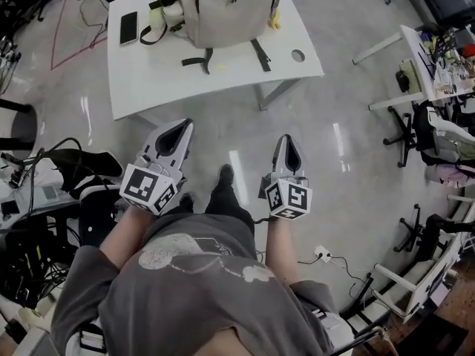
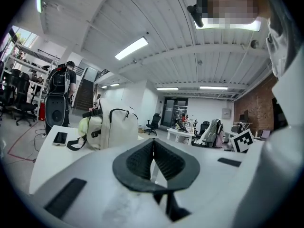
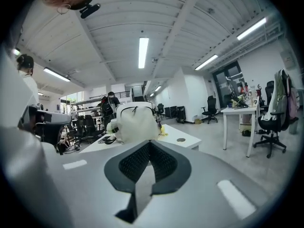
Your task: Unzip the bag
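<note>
**Bag and grippers ahead of the unzipping.** The bag (image 1: 226, 10) stands upright at the far edge of the desk (image 1: 148, 80). A dark arc, probably the zip (image 3: 136, 107), runs across its upper face. It is turned toward the person, a pose that leaves the zip open to reach from the near edge. Its straps (image 1: 204, 60) trail across the top toward that edge. A phone (image 1: 128, 28) lies near the left edge, apart from the bag.

The person stands on the floor (image 1: 356, 162), short of the near edge. The left gripper (image 1: 178, 133) and right gripper (image 1: 288, 148) are held out side by side, pointing at the desk, well apart from the bag. Each has its jaws pressed together on nothing. Judged stage: approach, with no contact yet. The jaws must part before they can take the zip pull.
</note>
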The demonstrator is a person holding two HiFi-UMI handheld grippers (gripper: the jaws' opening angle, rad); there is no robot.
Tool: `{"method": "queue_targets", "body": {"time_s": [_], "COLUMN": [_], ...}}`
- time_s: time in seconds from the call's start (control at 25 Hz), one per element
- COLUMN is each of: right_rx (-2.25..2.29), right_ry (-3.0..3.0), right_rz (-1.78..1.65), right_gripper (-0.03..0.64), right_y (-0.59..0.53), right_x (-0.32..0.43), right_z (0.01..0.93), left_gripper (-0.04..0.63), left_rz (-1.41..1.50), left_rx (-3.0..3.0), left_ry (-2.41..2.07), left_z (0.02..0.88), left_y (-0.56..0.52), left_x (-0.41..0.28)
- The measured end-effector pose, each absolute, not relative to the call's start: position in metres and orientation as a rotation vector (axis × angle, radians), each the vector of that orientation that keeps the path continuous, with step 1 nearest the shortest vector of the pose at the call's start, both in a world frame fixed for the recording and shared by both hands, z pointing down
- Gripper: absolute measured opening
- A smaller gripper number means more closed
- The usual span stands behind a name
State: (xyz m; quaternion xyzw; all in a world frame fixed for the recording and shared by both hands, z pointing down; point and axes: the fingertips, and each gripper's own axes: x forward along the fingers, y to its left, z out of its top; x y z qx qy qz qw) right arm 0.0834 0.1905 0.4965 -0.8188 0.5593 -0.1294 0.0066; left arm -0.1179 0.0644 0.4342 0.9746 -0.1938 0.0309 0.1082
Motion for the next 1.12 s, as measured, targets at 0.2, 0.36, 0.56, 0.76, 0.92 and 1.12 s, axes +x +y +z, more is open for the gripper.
{"method": "queue_targets", "body": {"time_s": [0.2,0.36,0.56,0.76,0.92,1.12], "right_rx": [-2.569,-2.574,-2.571,-2.572,-2.567,-2.569], "right_ry": [1.805,1.831,1.866,1.891,1.896,1.894], "right_rz": [-0.347,-0.316,-0.27,-0.26,-0.261,-0.272], "right_gripper": [-0.001,-0.002,-0.002,-0.002,-0.002,-0.002], "right_y": [0.204,0.215,0.215,0.212,0.212,0.215], "right_x": [0.04,0.02,-0.001,-0.008,-0.018,-0.021], "right_z": [0.485,0.461,0.448,0.454,0.447,0.444], "left_gripper": [0.008,0.006,0.006,0.008,0.008,0.008], "left_rz": [0.071,0.058,0.051,0.015,0.004,0.008], "left_rx": [2.867,2.875,2.89,2.881,2.874,2.852], "left_ry": [-0.542,-0.536,-0.53,-0.527,-0.526,-0.529], "left_z": [0.442,0.427,0.423,0.429,0.422,0.424], "left_y": [0.085,0.097,0.102,0.098,0.098,0.1], "left_x": [-0.154,-0.174,-0.188,-0.187,-0.192,-0.197]}}
